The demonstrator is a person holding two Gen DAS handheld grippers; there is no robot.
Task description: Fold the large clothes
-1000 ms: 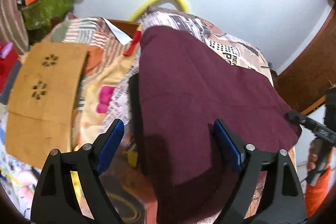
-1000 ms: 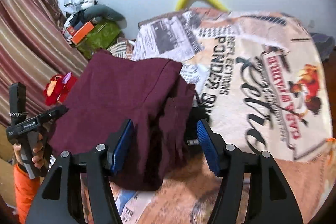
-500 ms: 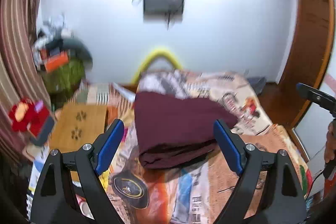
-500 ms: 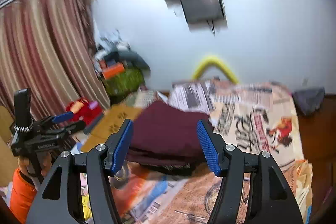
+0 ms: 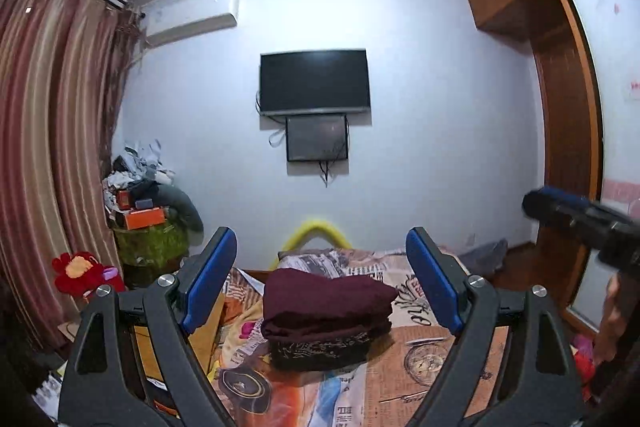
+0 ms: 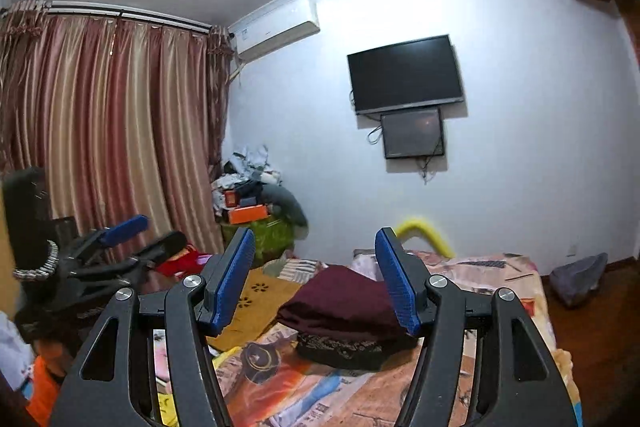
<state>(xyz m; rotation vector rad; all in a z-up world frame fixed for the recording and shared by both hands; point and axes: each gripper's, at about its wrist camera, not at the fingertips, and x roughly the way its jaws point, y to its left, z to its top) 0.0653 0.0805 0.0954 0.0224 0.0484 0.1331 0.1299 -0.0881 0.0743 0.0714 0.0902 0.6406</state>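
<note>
A folded maroon garment point(image 5: 328, 301) lies on top of a folded dark patterned garment point(image 5: 320, 349) on the bed's printed sheet point(image 5: 420, 387). The stack also shows in the right wrist view, maroon garment point(image 6: 340, 305) above the dark one point(image 6: 340, 349). My left gripper point(image 5: 322, 283) is open and empty, held back from the stack and well above the bed. My right gripper point(image 6: 314, 281) is open and empty, also pulled back. The left gripper shows at the left of the right wrist view point(image 6: 132, 239); the right gripper's fingertip point(image 5: 560, 205) shows at the right of the left wrist view.
A tan cardboard sheet point(image 6: 256, 297) lies left of the stack. A red plush toy point(image 5: 82, 273) and a cluttered green pile point(image 5: 148, 223) stand by the striped curtain point(image 5: 48, 147). A TV point(image 5: 314, 81) hangs on the far wall. A wooden wardrobe point(image 5: 560, 107) stands on the right.
Both grippers have pulled back and risen away from the maroon garment, tilting up from the bed towards the far wall. The folded stack stays on the bed.
</note>
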